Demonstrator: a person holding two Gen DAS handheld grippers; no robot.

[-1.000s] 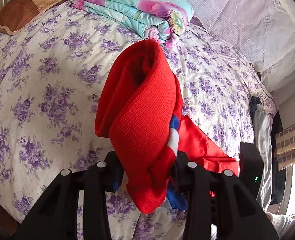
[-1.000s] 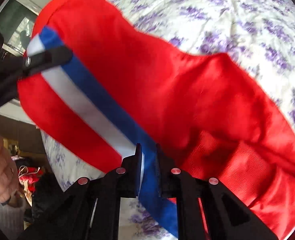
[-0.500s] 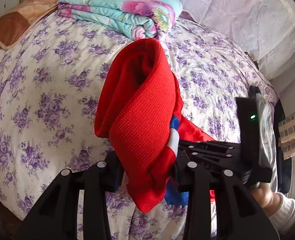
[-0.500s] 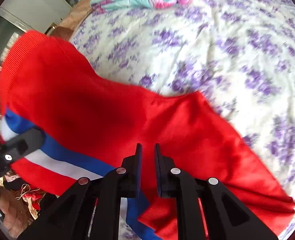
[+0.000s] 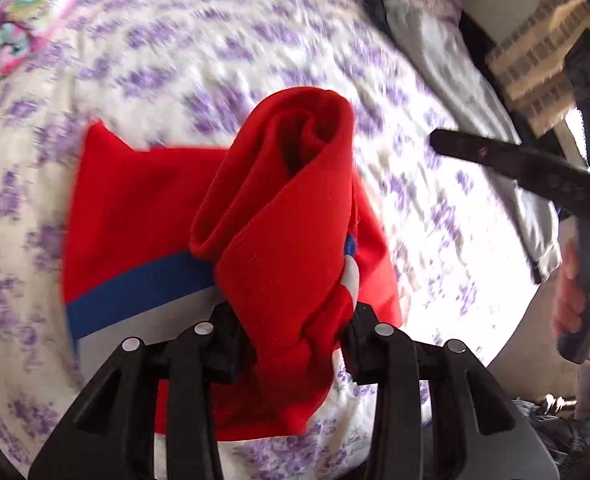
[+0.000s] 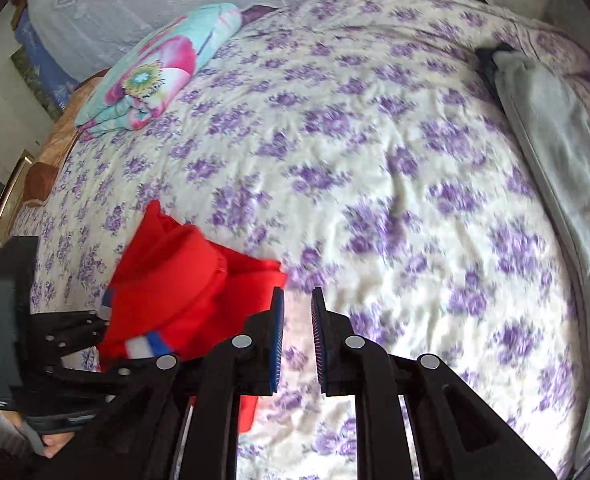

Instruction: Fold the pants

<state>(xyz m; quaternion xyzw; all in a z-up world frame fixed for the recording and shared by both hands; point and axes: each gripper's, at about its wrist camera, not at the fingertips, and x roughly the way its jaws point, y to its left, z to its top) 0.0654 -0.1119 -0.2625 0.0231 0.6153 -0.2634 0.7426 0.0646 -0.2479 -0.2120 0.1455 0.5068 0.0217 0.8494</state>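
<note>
Between the two fingers of my left tongs (image 5: 291,340) sits a thick bunched fold of the red pants (image 5: 279,240), and the pads press on it from both sides, so these tongs grip the garment. Seen from the left wrist, the gathered cloth rises from the fingers as a rolled loop with a dark hollow at its top, while the rest of the pants spreads out behind and to the left over the bed (image 5: 223,40). A blue stripe (image 5: 143,284) with a white band below it runs across that flat part. The bed carries a cream cover printed with purple flowers, blurred in this view. A folded floral quilt (image 5: 19,28) lies at the far left corner, and a pale grey cloth (image 5: 475,112) lies along the right edge. My right hand (image 5: 575,300) shows at the right border, wrapped around its handle.

From the right wrist, my right tongs (image 6: 297,336) hang above bare bed cover with nothing between the fingers; a narrow gap separates the blue pads, and the jaws are opening. The pants lie to the left of these tongs, apart from the pads, with the left tongs reaching in at the left edge.
</note>
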